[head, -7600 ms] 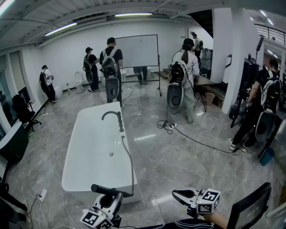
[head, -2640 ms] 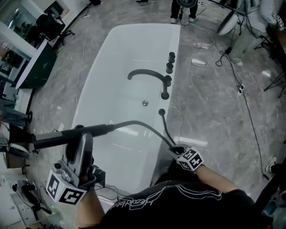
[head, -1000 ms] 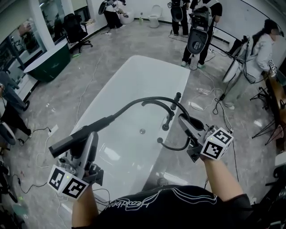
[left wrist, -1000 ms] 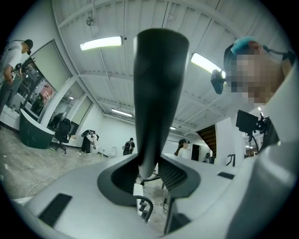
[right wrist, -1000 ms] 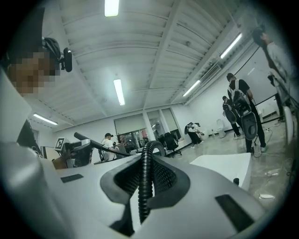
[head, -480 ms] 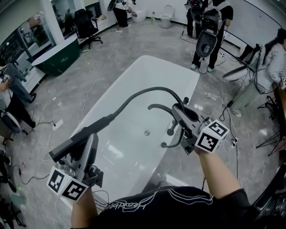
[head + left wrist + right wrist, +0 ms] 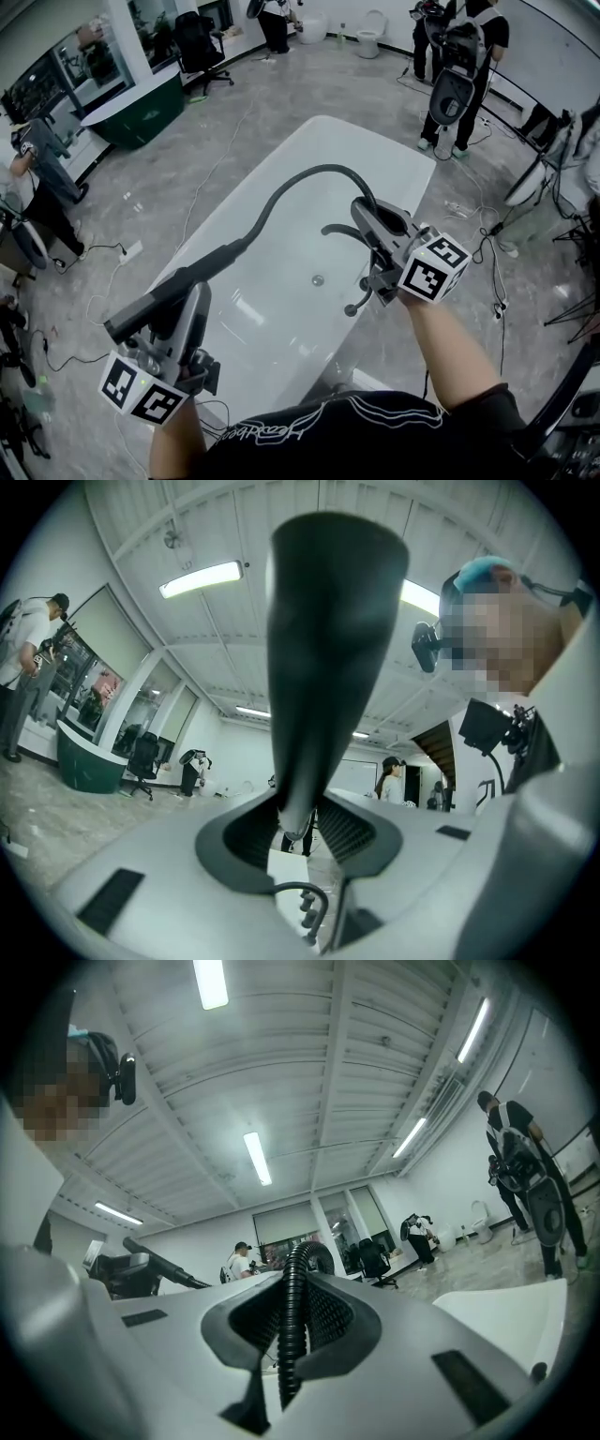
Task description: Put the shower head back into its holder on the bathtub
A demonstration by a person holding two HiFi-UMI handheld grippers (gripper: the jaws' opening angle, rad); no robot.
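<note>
The dark stick-shaped shower head (image 7: 159, 302) lies across my left gripper (image 7: 186, 298), which is shut on its handle (image 7: 319, 658) low at the left of the head view. Its black ribbed hose (image 7: 300, 176) arcs up over the white bathtub (image 7: 272, 319) and runs between the jaws of my right gripper (image 7: 367, 217), shut on the hose (image 7: 292, 1316). Below the right gripper stand the curved black faucet (image 7: 339, 230) and a small dark fitting (image 7: 350, 308) on the tub's right rim, where the hose end comes down.
Several people with equipment stand at the back right (image 7: 455, 75) and one at the far left (image 7: 37, 178). A dark green tub (image 7: 141, 103) and an office chair (image 7: 197, 37) stand at the back left. Cables (image 7: 483, 248) trail over the grey floor.
My right gripper has carried the hose up and away over the tub's right rim, raising the loop. The left gripper has kept the shower head almost still.
</note>
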